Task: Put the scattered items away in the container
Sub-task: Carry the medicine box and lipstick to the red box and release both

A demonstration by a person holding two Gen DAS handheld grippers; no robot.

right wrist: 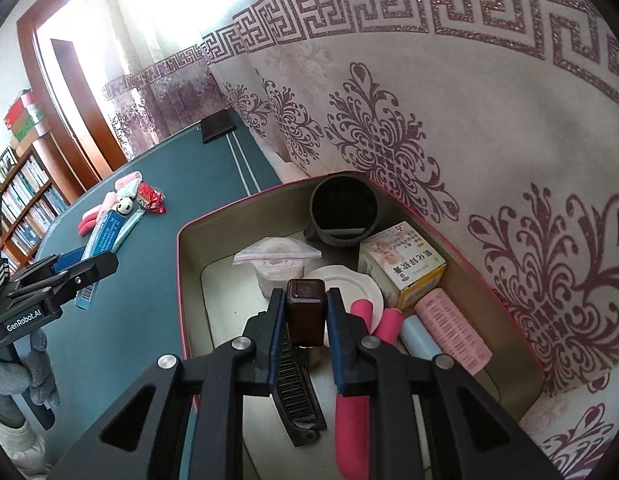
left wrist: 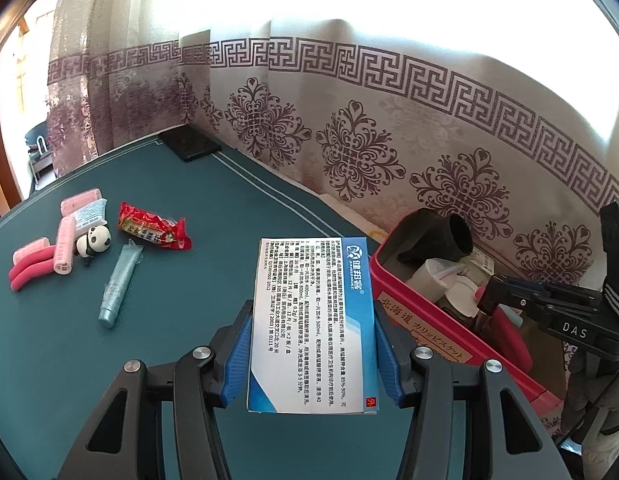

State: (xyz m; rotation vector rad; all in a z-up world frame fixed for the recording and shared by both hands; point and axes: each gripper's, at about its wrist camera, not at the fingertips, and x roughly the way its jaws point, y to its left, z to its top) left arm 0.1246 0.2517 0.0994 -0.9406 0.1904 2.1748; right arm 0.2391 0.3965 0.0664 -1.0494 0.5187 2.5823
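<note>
The blue-and-white box (left wrist: 313, 320) is being pinched flat by the left gripper (left wrist: 314, 354), with the red container (left wrist: 449, 332) just to its right. A small brown bottle (right wrist: 305, 310) is being pinched by the right gripper (right wrist: 305, 316) above the container's contents. Since both loads are being carried toward one opening, a collision could be caused, or the box knocked loose.

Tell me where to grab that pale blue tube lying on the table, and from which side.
Grip the tube across its middle, coming down from above with the jaws straddling its narrow width. It lies flat and long on the table, with bare cloth along both long sides. Its crimped end sits close to the red packet and the panda, so the middle or cap end looks like the safer place.
</note>
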